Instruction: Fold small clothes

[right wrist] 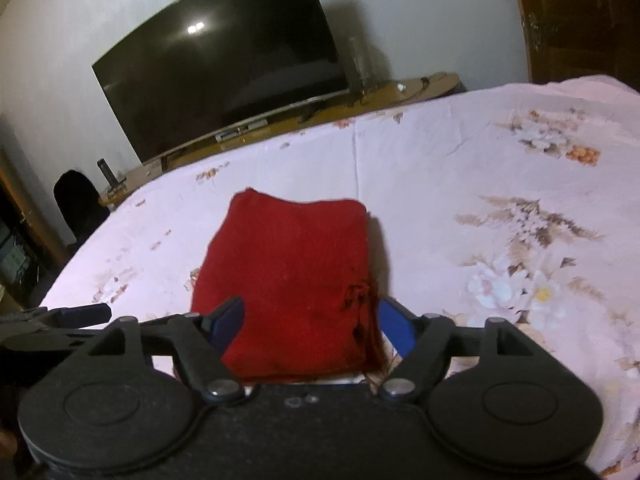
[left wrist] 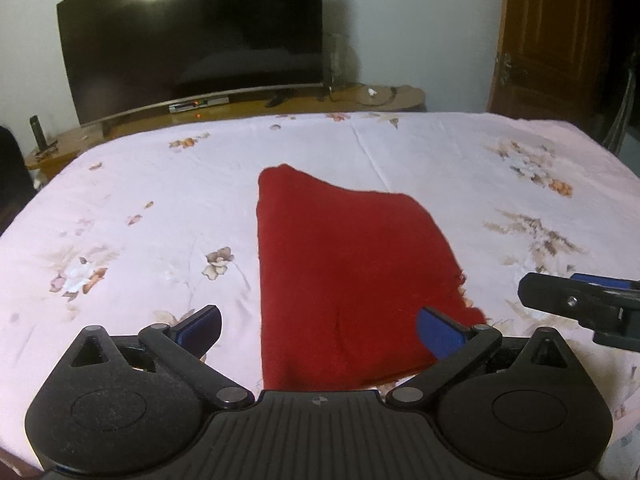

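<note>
- A red cloth [left wrist: 348, 280] is seen lying folded and flat on the bed [left wrist: 160, 200], near the front edge, on a pale floral sheet
- In the right wrist view the red cloth [right wrist: 292, 280] shows stacked layers along its right edge with loose threads [right wrist: 356, 296]; in the left wrist view only a frayed right edge is made out
- The left gripper [left wrist: 320, 332] is held over the near part of the cloth, its blue-padded fingers [left wrist: 438, 334] spread wide with nothing gripped
- The right gripper [right wrist: 310, 328] is likewise spread wide and empty, with the cloth's near right corner seen between its fingers [right wrist: 394, 326]
- Each gripper appears at the side of the other's view: right gripper [left wrist: 580, 304], left gripper [right wrist: 68, 316]
- Beyond the bed a dark television [left wrist: 192, 40] stands on a wooden stand [left wrist: 360, 100]
- A wooden door [left wrist: 556, 36] is seen at the right
- Only the right wrist view shows a dark chair [right wrist: 78, 200] at the left
</note>
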